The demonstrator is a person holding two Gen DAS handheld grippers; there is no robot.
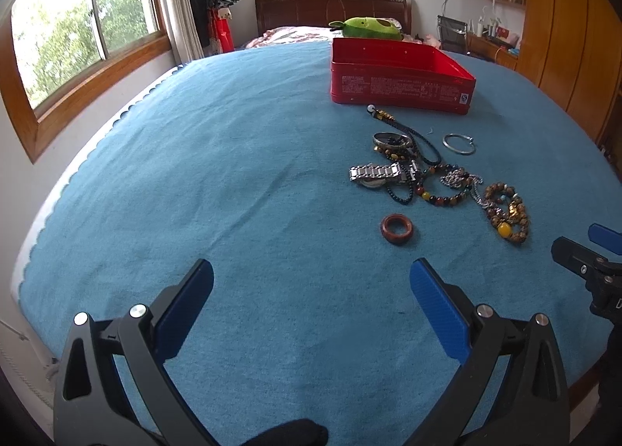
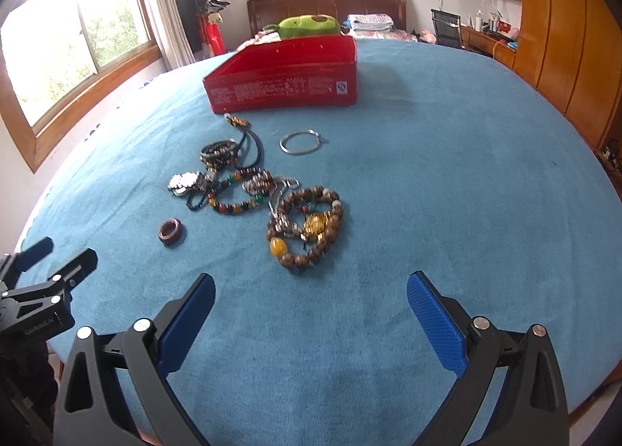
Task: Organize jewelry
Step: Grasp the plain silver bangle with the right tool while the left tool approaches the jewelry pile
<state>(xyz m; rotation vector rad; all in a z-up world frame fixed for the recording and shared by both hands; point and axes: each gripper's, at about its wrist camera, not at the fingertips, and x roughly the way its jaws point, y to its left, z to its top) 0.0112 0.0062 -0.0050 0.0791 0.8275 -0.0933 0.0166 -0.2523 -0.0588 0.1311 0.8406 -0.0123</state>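
Note:
Jewelry lies loose on the blue cloth: a brown-red ring (image 1: 397,229) (image 2: 170,231), a steel watch (image 1: 375,174) (image 2: 186,181), a coloured bead bracelet (image 1: 443,195) (image 2: 237,205), a wooden bead bracelet with a yellow bead (image 1: 507,218) (image 2: 307,228), a thin silver bangle (image 1: 458,143) (image 2: 301,141) and a dark cord necklace (image 1: 418,139) (image 2: 252,147). An open red tin box (image 1: 400,90) (image 2: 283,90) stands behind them. My left gripper (image 1: 311,279) is open, near and left of the ring. My right gripper (image 2: 311,290) is open, just short of the wooden beads.
The blue cloth (image 1: 233,174) covers a table whose left edge runs near a window wall. A green plush toy (image 1: 365,27) and a bed lie beyond the box. Wooden wardrobes (image 2: 563,38) stand at the right. The right gripper's tip (image 1: 583,259) shows in the left view.

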